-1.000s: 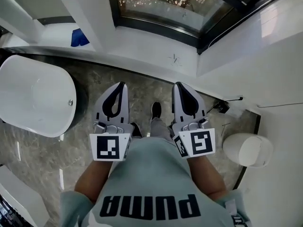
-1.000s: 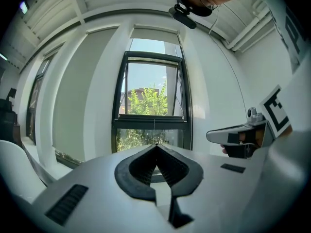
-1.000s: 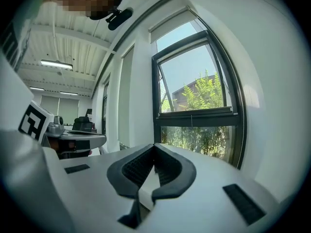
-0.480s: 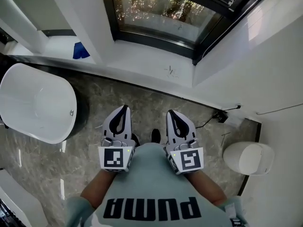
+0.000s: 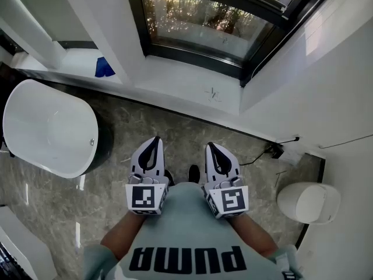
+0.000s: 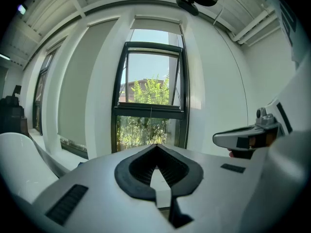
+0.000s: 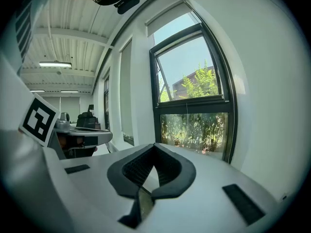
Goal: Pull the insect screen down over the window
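Head view shows left gripper (image 5: 154,140) and right gripper (image 5: 210,146) held low, jaws clenched on nothing, far from the window (image 5: 201,22), whose insect screen maybe hides up top; reaching with shut jaws could miss it.

Bathroom-like room: white bathtub (image 5: 46,127), marbled floor (image 5: 152,120), dark-framed window (image 5: 198,22)

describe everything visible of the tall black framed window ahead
The tall black-framed window stands upright in a white wall recess above a white sill. A horizontal bar splits it into an upper pane showing sky and a building, and a lower pane showing green shrubs. A thin cord hangs down its middle. A white box, perhaps a roller housing, sits above it. No screen covers the glass. Nothing touches it.
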A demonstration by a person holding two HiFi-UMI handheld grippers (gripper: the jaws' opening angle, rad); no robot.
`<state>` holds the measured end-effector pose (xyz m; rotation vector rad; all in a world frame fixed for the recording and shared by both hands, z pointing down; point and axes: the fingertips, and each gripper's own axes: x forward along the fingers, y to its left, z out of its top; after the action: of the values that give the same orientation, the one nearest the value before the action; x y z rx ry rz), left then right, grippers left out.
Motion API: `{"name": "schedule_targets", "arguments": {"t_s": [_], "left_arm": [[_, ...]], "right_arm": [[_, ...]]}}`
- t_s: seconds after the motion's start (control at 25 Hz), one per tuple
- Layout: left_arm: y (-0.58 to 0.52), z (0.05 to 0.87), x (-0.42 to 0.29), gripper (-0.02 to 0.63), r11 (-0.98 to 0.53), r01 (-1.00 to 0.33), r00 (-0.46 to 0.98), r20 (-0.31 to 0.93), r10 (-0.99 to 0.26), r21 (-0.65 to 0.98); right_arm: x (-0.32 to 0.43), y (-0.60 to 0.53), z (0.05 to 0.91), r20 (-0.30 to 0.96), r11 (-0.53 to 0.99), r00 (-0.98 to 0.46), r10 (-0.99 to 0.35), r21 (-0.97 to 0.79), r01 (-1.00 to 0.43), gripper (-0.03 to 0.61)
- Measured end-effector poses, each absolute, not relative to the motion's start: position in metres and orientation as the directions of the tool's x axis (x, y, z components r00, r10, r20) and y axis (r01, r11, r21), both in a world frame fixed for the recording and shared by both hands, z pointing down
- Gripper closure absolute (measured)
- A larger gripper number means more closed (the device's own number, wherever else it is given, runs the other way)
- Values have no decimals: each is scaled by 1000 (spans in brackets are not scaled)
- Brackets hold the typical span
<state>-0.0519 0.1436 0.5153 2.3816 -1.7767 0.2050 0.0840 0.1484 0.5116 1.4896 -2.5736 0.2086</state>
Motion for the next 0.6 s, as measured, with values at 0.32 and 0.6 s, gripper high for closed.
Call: {"name": "schedule_targets", "arguments": {"t_s": [0.32, 0.6], "left_arm": [[149, 508, -55, 600, -303, -951, 308, 185, -933, 58], [153, 506, -58, 601, -318, -946, 325, 176, -929, 62]], "right_arm": [[76, 153, 506, 196, 489, -484, -853, -25, -872, 574], [73, 158, 504, 196, 483, -475, -858, -8, -876, 574]]}}
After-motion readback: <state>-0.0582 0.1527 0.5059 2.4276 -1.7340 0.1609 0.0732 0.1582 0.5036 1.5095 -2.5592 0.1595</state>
